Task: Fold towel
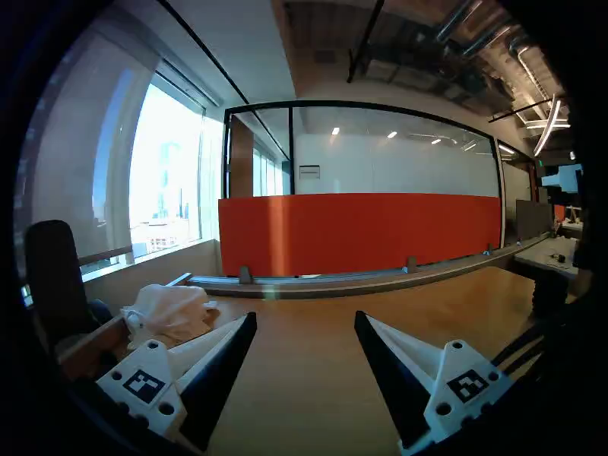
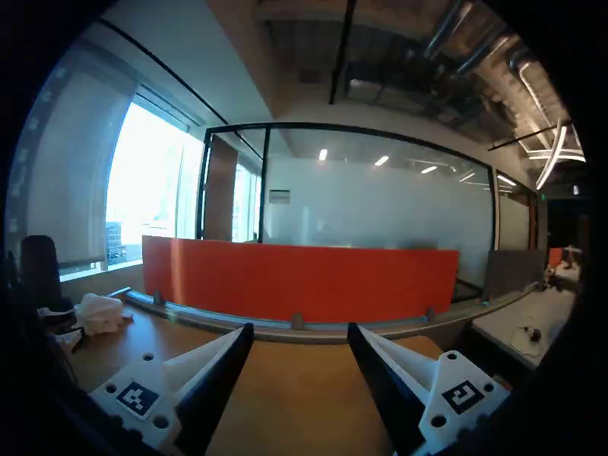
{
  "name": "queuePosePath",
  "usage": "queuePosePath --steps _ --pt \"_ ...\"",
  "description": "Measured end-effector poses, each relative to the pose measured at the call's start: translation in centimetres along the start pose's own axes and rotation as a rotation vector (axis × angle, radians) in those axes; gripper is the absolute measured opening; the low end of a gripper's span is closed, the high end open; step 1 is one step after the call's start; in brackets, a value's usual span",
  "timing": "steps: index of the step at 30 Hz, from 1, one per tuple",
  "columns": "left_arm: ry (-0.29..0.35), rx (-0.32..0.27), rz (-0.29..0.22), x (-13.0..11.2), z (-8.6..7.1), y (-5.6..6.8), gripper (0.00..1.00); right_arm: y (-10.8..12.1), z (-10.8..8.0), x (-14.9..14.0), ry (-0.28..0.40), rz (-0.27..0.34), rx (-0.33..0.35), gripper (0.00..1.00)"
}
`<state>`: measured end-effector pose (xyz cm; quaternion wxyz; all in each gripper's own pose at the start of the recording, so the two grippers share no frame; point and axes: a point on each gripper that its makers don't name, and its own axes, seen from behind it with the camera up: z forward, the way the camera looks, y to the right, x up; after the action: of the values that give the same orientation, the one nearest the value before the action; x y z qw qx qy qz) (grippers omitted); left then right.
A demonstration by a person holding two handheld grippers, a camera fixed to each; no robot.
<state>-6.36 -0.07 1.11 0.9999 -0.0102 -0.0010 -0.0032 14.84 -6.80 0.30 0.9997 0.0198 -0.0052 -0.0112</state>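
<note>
Now, left tool (image 1: 304,315) and right tool (image 2: 300,327) gape wide — empty; towel (image 1: 171,311) lies apart.

Your towel (image 1: 171,313) is not folded: it is bunched into a loose, crumpled heap, pale cream with soft creases. It sits on the wooden desk (image 1: 319,365) at the left, on the window side. In the right gripper view the towel (image 2: 99,313) lies farther off, the same rumpled mound.
</note>
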Motion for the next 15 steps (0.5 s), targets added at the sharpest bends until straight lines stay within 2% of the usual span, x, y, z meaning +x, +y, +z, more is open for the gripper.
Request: queuePosePath --steps 11,15 --pt "0.029 0.024 -0.044 -4.1 -0.6 -0.7 0.96 -0.9 -0.2 -1.7 0.022 -0.003 0.013 0.95" --pt "0.040 0.025 -0.041 -5.3 -0.6 -0.7 0.96 -1.4 -0.3 -2.0 0.033 0.002 0.022 0.95"
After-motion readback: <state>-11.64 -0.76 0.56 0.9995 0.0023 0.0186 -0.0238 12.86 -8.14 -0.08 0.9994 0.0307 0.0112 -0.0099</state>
